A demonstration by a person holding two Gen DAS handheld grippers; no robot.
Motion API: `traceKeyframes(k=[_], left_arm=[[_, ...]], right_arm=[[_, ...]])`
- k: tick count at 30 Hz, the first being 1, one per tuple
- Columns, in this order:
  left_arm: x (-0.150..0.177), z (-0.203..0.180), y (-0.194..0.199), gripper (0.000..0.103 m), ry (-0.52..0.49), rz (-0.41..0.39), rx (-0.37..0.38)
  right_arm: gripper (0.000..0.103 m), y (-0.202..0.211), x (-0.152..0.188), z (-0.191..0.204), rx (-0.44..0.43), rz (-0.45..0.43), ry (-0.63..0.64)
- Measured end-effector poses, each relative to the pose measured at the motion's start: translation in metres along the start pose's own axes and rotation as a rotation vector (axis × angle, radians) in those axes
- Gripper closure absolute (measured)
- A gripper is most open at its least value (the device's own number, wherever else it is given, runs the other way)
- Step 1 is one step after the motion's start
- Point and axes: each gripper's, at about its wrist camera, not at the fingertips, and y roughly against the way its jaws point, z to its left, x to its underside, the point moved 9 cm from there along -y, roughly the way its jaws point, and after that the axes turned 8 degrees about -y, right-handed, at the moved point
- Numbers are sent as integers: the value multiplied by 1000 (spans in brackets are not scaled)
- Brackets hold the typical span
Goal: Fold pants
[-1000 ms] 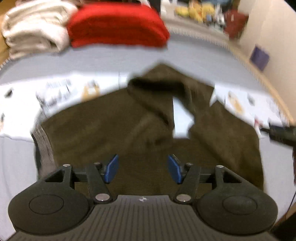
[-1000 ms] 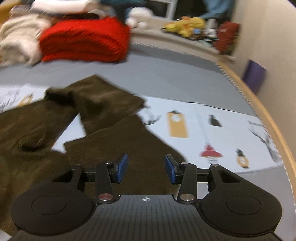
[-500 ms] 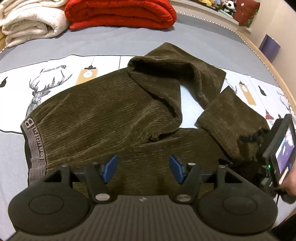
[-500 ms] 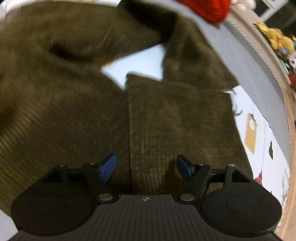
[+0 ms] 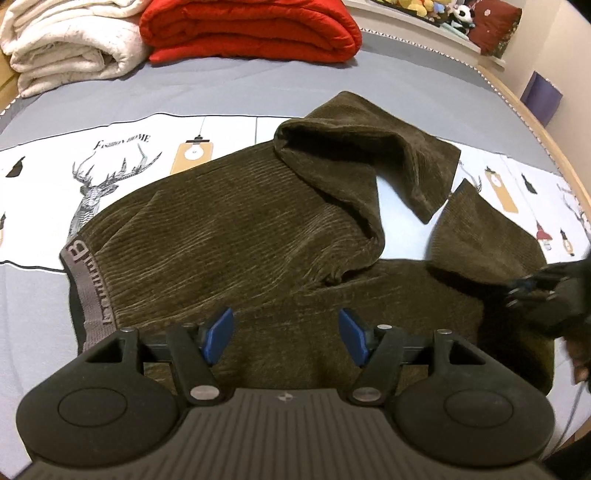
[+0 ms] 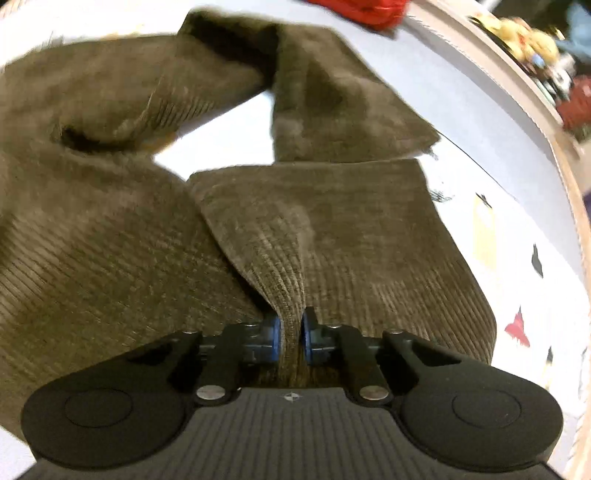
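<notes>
Dark olive corduroy pants lie crumpled on the bed, their grey waistband at the left and the legs bent back at the right. My left gripper is open and empty, hovering over the near edge of the pants. My right gripper is shut on a pinched ridge of a pant leg near its hem. It shows blurred at the right edge of the left wrist view.
A red folded blanket and a white folded blanket lie at the far side of the bed. A printed white sheet with a deer lies under the pants. The bed's wooden edge runs along the right.
My right gripper has closed from open onto the pant leg fabric. My left gripper has stayed open and has hardly moved.
</notes>
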Motion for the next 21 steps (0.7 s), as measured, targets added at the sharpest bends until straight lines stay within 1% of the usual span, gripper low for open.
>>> traceKeyframes(k=[3, 5, 7, 9, 10, 11, 12, 13, 15, 16, 17, 18, 21], left_arm=[[5, 2, 4, 34, -1, -7, -5], [9, 4, 6, 34, 1, -7, -11], [12, 5, 10, 34, 2, -6, -11], [15, 4, 13, 34, -3, -9, -11], [16, 4, 15, 34, -9, -10, -13], [18, 3, 16, 34, -14, -11, -14], [18, 3, 17, 34, -21, -13, -14], [19, 2, 17, 34, -26, -13, -15], [19, 1, 16, 33, -36, -13, -19], [19, 1, 16, 32, -40, -12, -22], [18, 0, 15, 32, -42, -10, -24], [18, -1, 15, 32, -45, -8, -24], [18, -6, 13, 30, -58, -4, -20]], right_arm=[[92, 28, 6, -31, -24, -50, -133], [92, 49, 17, -64, -30, -81, -252], [93, 67, 40, -102, -22, -90, -369], [93, 79, 71, -138, 4, -74, -465], [93, 84, 94, -156, 32, -48, -509], [93, 85, 117, -173, 66, -2, -550], [93, 82, 145, -191, 114, 71, -601], [93, 80, 178, -209, 169, 162, -656], [91, 78, 235, -234, 261, 318, -712], [91, 78, 257, -240, 243, 366, -746], [89, 78, 271, -243, 209, 389, -796], [87, 82, 281, -248, 197, 392, -836], [84, 98, 286, -265, 196, 303, -891]])
